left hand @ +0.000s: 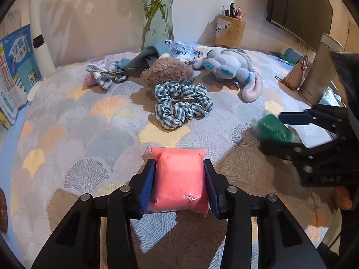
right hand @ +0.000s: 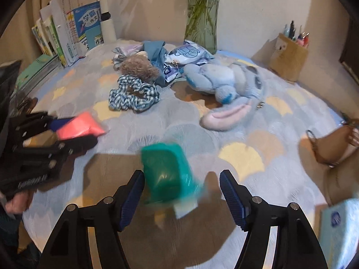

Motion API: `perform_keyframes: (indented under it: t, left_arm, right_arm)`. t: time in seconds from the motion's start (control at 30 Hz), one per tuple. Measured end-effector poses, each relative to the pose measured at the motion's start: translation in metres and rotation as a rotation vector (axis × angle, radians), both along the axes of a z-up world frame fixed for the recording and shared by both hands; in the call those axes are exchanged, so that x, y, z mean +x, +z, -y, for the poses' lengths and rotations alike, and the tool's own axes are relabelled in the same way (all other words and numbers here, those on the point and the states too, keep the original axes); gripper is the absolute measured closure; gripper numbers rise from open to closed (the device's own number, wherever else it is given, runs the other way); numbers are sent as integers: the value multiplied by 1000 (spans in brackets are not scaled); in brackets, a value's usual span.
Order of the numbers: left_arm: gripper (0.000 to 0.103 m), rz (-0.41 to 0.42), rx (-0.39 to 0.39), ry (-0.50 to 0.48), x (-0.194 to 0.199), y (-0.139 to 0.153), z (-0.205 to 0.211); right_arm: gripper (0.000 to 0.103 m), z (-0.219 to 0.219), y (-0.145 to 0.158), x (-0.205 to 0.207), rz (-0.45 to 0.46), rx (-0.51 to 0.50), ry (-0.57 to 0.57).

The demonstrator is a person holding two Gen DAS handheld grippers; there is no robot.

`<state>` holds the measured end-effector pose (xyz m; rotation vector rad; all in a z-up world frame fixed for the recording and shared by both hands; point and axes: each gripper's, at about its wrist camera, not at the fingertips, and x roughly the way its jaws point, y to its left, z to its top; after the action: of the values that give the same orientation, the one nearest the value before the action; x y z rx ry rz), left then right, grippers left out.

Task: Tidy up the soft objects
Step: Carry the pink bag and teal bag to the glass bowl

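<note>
Two soft plastic-wrapped packets matter: the left gripper point(left hand: 179, 181) clamps the pink one point(left hand: 180, 179) lengthwise between its fingers; the right gripper point(right hand: 181, 192) gapes around the green one point(right hand: 167, 174), hugging its left finger, right finger clear

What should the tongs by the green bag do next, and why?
Probably close the right tongs on the green bag. It sits between the wide-open pads, blurred, touching at most the left one, so it isn't gripped. The left tongs already pinch the pink bag.
</note>
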<state>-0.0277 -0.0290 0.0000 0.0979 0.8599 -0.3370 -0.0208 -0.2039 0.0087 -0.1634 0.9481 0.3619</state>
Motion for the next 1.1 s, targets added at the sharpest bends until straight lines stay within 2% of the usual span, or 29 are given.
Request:
perform_keyframes:
  t: [0.1,0.27,0.4,0.43,0.47,0.53,0.6,0.67,0.87,1.1]
  left_arm:
    - [64,2,8,0,-1,-1,1]
    - [63,0,11,-4,0,-1,1]
    - [64,7,27,-3,0,-1,4]
    - [65,11,37,-2,-1,-1,5]
    - [65,17,47,-1,-1,-1,7]
    - [66,36,62,10,-3,2,9]
    - [66,40,39,27,-3,7,7]
    - [66,46,-24,34,-4,20,6]
    - [66,152,-49,0,-5,74,37]
    - [66,285,-100,-135,-4,143,123]
  right_arm:
    - [35,2,-4,6,-17,48,-19]
    - [34,8,-3,-9,-27,101,-38]
    - [35,5,-2,-15,-22,106,-83]
    - [38,1,-2,-15,-14,93,-89]
    - [54,-3,-2,-16,-1,72,-87]
    - [58,-9,1,-18,13,70,-71]
    - [61,-8,5,-20,8,126,-66]
    - [61,-5,9,-20,13,143,-78]
    - [61,27,60,-31,125,192,-128]
    - [61,96,135,-62,328,211,-233]
